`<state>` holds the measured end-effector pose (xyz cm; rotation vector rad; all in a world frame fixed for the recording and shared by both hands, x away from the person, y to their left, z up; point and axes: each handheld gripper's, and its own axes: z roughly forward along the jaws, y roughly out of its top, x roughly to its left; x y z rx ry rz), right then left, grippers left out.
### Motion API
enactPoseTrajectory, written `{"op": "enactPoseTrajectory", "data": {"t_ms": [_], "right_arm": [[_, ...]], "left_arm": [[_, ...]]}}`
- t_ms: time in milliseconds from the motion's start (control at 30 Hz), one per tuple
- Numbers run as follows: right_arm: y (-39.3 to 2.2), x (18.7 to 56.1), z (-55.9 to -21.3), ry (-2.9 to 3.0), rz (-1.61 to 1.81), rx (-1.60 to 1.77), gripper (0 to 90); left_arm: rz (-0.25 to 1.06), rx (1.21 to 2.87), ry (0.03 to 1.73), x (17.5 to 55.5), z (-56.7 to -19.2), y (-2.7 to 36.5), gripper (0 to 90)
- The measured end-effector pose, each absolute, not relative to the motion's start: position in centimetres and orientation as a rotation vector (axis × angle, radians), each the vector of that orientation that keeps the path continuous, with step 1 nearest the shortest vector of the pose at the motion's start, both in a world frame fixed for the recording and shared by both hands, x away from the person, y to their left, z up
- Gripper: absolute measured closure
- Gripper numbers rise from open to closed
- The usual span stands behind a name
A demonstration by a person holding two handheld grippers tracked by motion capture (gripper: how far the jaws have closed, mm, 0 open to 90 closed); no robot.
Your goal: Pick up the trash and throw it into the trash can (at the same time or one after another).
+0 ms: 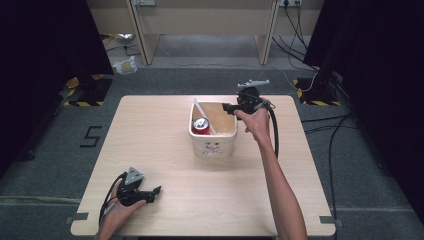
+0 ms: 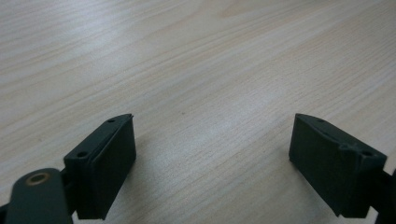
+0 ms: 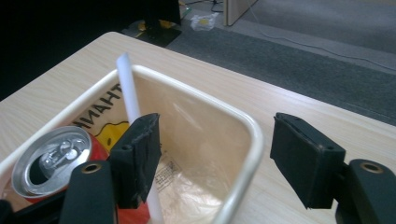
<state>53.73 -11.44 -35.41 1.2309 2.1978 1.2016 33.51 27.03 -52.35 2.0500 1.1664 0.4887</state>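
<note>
Over the far right corner of the cream, rounded-square plastic basket point(image 1: 212, 145), the right gripper point(image 1: 226, 107) hangs in the person's raised right hand point(image 1: 257, 122), its jaws pointing toward the basket's open top. In the right gripper view its two black jaws stand well apart with nothing pressed between them, one over the basket's inside and the other outside the rim point(image 3: 250, 154), above the table. Inside the basket a red drink can with a silver top point(image 3: 51, 161) stands upright at the near left side, and a white plastic straw point(image 3: 133, 116) leans slantwise from the bottom up past the rim. A thin clear wrapper lies on the basket floor point(image 3: 187, 186). Yellow print and dark letters show on the inner wall behind the can.

Near the front left corner of the pale wooden table point(image 1: 165, 200), the left gripper point(image 1: 152, 192) rests low in the person's left hand point(image 1: 117, 207), well apart from the basket. In the left gripper view its jaws are spread wide over bare wood grain point(image 2: 201, 70), empty.
</note>
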Motion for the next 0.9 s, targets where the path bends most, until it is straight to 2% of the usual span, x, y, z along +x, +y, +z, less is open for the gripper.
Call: {"op": "enactPoseTrajectory", "data": {"t_ms": [133,167,900], "right_arm": [[-12.4,53.4,-35.5,2.182,1.188,1.255,28.0],[-12.9,53.3,-35.5,2.172,1.176,1.265,24.1],[-17.0,50.1,-35.3,2.102,1.122,1.224,21.8]], "left_arm": [[0.489,2.050,1.166,33.5,-52.4,27.0,13.8],[0.488,2.051,1.166,33.5,-52.3,27.0,13.8],[0.490,2.049,1.167,33.5,-52.4,27.0,13.8]]}}
